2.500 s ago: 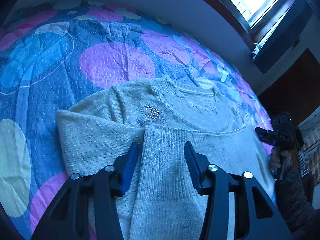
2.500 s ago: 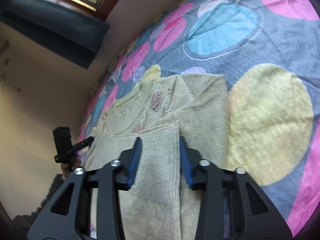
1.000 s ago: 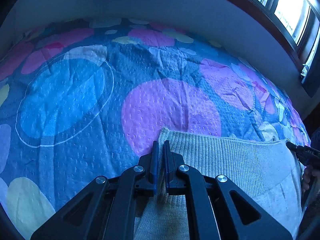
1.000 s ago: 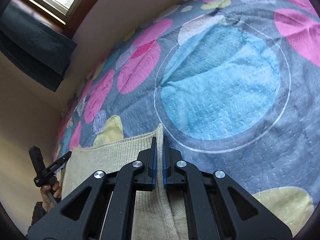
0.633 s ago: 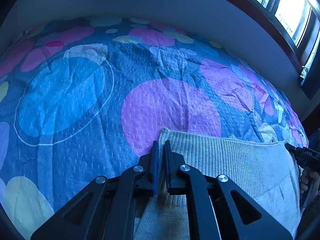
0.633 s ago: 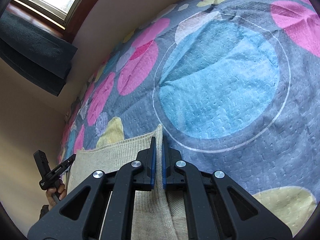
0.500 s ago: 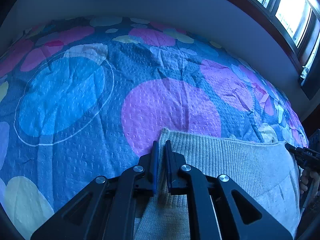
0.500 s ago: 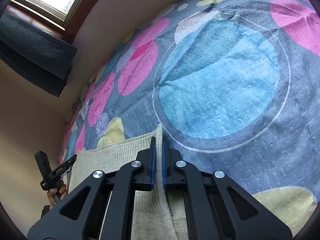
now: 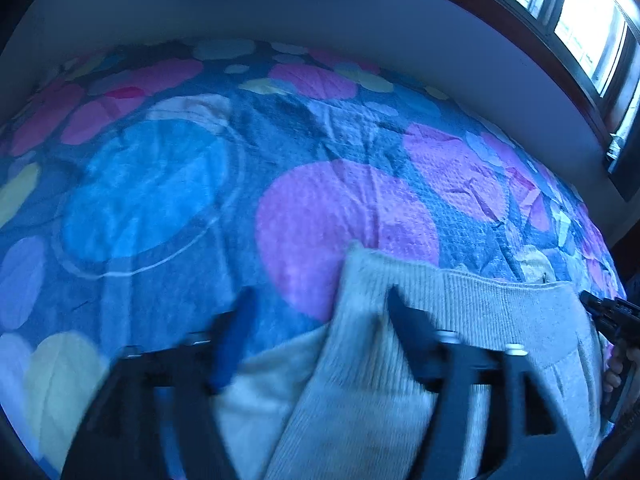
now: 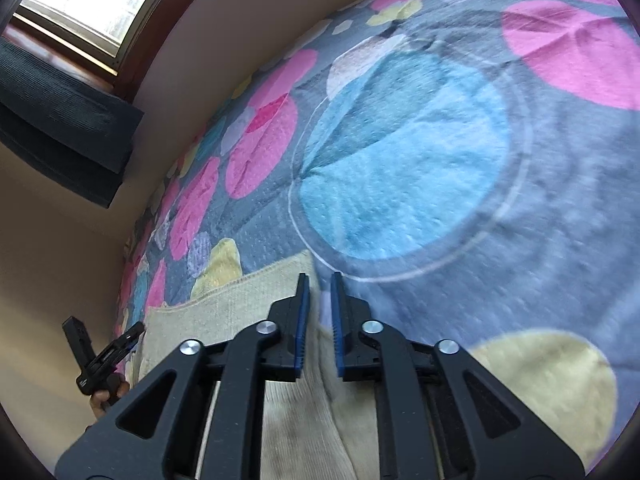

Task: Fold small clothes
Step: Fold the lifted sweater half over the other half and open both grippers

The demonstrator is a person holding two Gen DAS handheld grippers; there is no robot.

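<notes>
A beige knit sweater (image 9: pixel 480 320) lies folded on the bed, its ribbed hem edge turned up toward the far side. My left gripper (image 9: pixel 320 291) is blurred, its jaws opening wide. The hem's left corner lies loose between them, close to the right finger (image 9: pixel 404 320), and neither pad presses on it. In the right wrist view the sweater (image 10: pixel 248 312) ends at its right corner, which sits between the blue pads of my right gripper (image 10: pixel 319 278). Those jaws are opening, with a narrow gap between them.
A quilt with big blue, pink and yellow circles (image 9: pixel 160 200) (image 10: pixel 400 180) covers the bed under and beyond the sweater. A wall and window (image 9: pixel 580 20) (image 10: pixel 80 0) run behind it. A hand (image 9: pixel 616 368) (image 10: pixel 106 394) on the other gripper's handle shows at each view's edge.
Both grippers were shut on the hem corners. Now the left jaws stand wide apart and the right jaws have parted a little, letting the hem rest on the sweater.
</notes>
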